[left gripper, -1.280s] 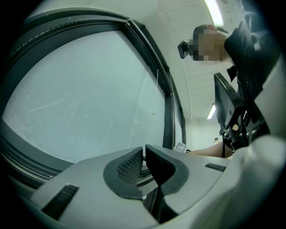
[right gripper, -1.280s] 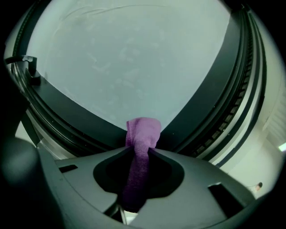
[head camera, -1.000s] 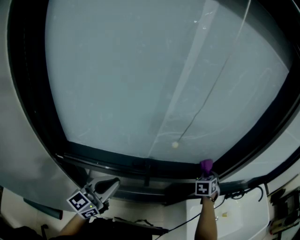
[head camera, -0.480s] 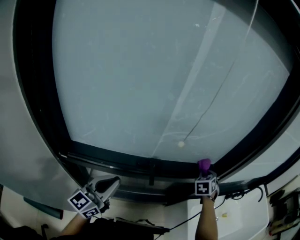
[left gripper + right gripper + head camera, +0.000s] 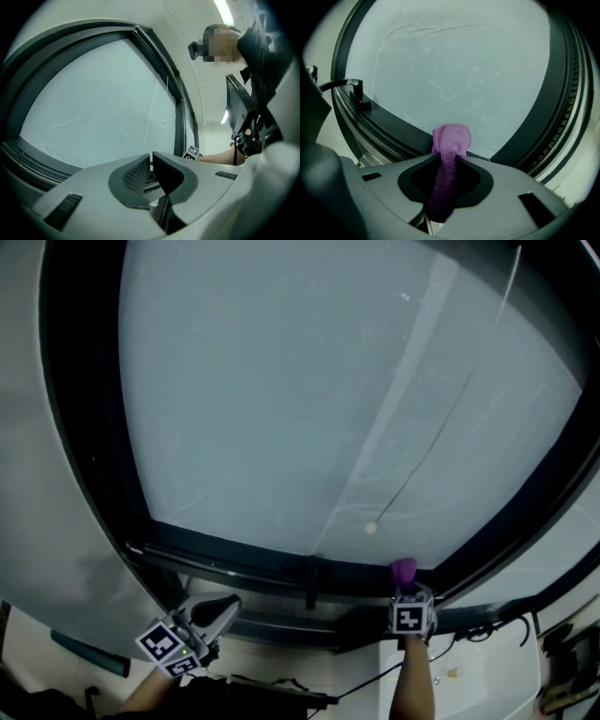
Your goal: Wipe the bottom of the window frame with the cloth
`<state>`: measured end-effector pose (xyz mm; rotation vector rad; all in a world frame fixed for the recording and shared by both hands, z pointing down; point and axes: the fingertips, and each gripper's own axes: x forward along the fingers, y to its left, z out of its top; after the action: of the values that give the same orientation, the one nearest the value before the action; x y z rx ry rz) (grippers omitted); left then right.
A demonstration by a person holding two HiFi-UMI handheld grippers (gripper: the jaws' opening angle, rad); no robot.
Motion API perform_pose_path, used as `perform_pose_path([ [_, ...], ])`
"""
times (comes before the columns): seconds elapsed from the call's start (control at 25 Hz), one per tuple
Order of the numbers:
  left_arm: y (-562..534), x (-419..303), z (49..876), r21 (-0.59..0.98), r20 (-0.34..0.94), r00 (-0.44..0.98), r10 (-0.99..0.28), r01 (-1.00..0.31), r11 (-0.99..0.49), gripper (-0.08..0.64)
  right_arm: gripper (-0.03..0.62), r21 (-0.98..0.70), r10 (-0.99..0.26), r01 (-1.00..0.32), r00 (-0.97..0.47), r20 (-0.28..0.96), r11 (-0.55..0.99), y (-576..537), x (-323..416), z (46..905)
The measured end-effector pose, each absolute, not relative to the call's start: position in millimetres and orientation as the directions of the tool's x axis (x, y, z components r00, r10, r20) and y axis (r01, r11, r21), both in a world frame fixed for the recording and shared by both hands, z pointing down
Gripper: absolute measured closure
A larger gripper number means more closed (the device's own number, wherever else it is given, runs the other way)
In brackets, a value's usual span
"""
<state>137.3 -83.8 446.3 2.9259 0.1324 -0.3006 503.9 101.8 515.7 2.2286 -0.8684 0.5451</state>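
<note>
The right gripper (image 5: 406, 587) is reaching up to the bottom rail of the frame (image 5: 234, 557), near its lower right corner. Its fingers are clamping the purple cloth (image 5: 403, 570). The head view is showing only a small purple tuft above the marker cube (image 5: 411, 618). The right gripper view is showing more: the cloth (image 5: 451, 140) is running as a narrow strip down between the fingers of the right gripper (image 5: 449, 158), and its folded end is bulging out past the tips and lying against the line where the glass (image 5: 464, 61) meets the frame (image 5: 391, 123). That view is also showing a dark latch (image 5: 361, 100) further left along the rail.

The left gripper (image 5: 223, 607) is hanging low at the left, below the frame and apart from it. In the left gripper view the fingers of the left gripper (image 5: 151, 165) are standing together with only a thin slit between the pads, and nothing is lying between them. That view alone is taking in the person's arm (image 5: 218, 158) and the other gripper's marker cube (image 5: 192, 152).

Only the head view is showing a thin cord (image 5: 441, 437) crossing the glass (image 5: 281, 399) and ending in a pale bead (image 5: 371, 529) just above the cloth.
</note>
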Motion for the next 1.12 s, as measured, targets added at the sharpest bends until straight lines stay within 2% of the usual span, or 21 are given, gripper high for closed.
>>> perform_pose_path([
  [0.48,-84.6,123.9,446.5,0.182,-0.211,0.976,0.048,0.088,-0.979,0.543,0.509,0.317,-0.530,-0.783,0.603,0.596,-0.535,75.9,475.9,515.6],
  [1.12,-89.1,101.5,449.2,0.175,-0.215,0.976,0.026,0.065,-0.982,0.543,0.509,0.327,-0.575,-0.827,0.555,0.601,-0.457,42.2,444.8,515.7],
])
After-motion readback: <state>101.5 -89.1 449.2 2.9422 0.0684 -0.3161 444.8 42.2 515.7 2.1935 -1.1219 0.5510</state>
